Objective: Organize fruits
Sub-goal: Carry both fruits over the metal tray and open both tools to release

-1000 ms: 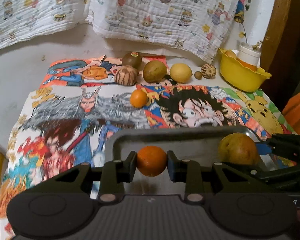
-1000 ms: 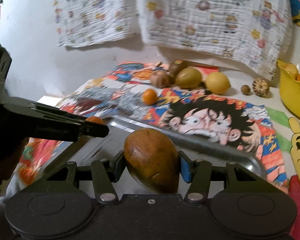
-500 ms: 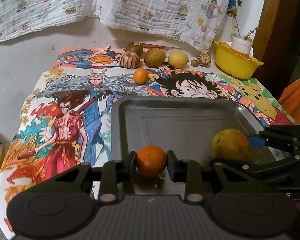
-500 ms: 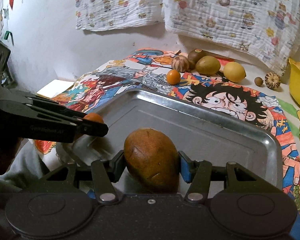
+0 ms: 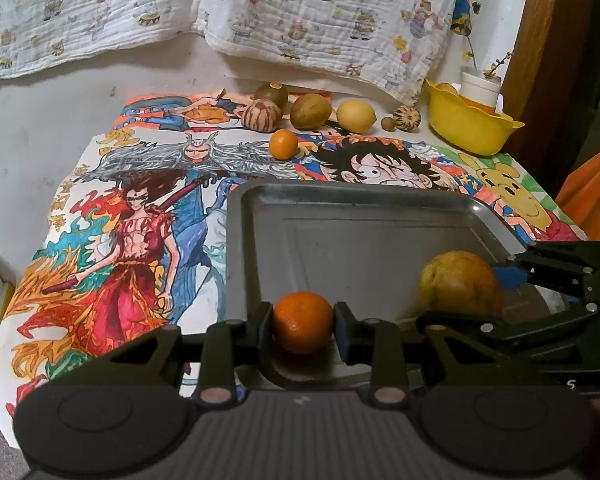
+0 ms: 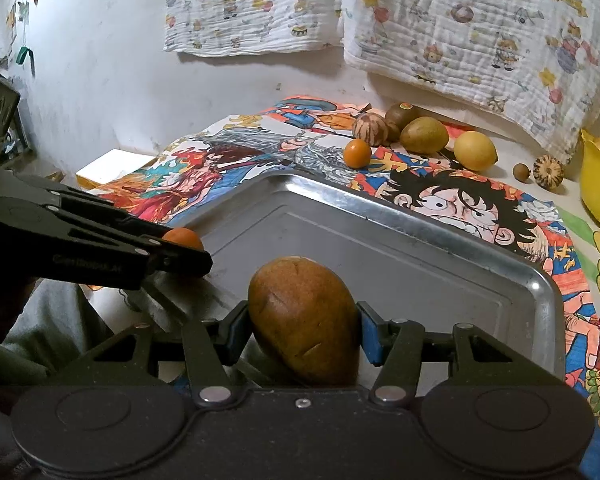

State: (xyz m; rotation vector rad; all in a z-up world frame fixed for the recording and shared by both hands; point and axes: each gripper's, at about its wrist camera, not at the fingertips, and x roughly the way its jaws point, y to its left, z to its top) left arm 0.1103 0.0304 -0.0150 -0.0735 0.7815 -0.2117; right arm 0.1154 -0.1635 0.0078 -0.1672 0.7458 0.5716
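While the left gripper (image 5: 303, 322) clamps an orange (image 5: 302, 321), the right gripper (image 6: 303, 330) (over the tray (image 6: 440, 216)) clamps a brown fruit (image 6: 303, 320)

surface: white table (image 5: 28, 152) | covering: cartoon-print cloth (image 5: 112, 264) over most of top | near edge: metal tray (image 5: 340, 216) on cloth | far edge: row of fruits (image 5: 310, 110), small orange (image 5: 283, 144) just in front | far right corner: yellow bowl (image 5: 466, 128)
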